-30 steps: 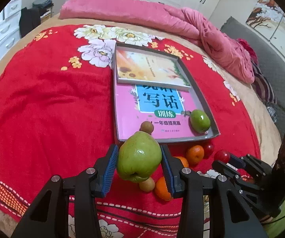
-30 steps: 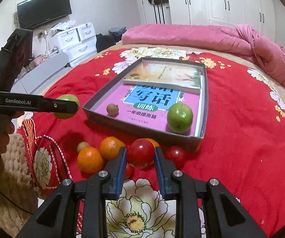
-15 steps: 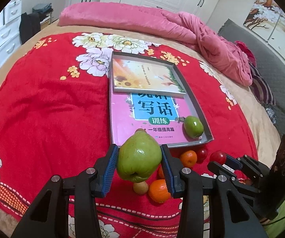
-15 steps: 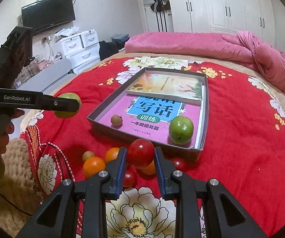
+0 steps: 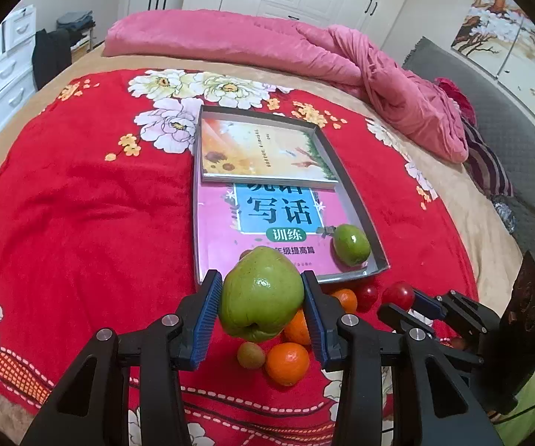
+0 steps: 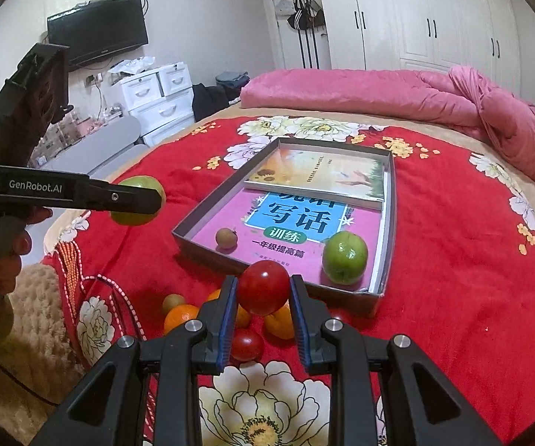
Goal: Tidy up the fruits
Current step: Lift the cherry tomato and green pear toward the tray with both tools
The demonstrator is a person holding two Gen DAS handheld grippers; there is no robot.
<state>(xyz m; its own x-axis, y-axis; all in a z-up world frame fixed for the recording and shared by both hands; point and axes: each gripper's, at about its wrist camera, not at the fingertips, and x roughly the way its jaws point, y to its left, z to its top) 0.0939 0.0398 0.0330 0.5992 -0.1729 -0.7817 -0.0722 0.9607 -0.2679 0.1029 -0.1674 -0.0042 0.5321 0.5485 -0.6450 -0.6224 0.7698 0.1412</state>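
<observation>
My left gripper (image 5: 261, 306) is shut on a large green apple (image 5: 261, 293), held above the red blanket just short of the grey tray (image 5: 356, 204); the apple also shows in the right wrist view (image 6: 137, 204). My right gripper (image 6: 263, 297) is shut on a red tomato (image 6: 263, 286), held above the loose fruit pile. The tray (image 6: 208, 215) holds two books, a second green apple (image 6: 344, 257) at its near right corner and a small brown fruit (image 6: 225, 238). Oranges (image 5: 287, 362), a small brown fruit (image 5: 250, 355) and red tomatoes (image 6: 245, 343) lie on the blanket before the tray.
The bed carries a red floral blanket (image 5: 81, 223) and a pink duvet (image 5: 267, 44) bunched at the far side. White drawers (image 6: 155, 96) and a wall TV (image 6: 100, 33) stand to the left. A fluffy beige rug (image 6: 33, 316) lies off the bed's near left edge.
Both grippers have risen with their fruit and pulled back a little; the tray and fruit pile look farther below. Both grips are unchanged.
</observation>
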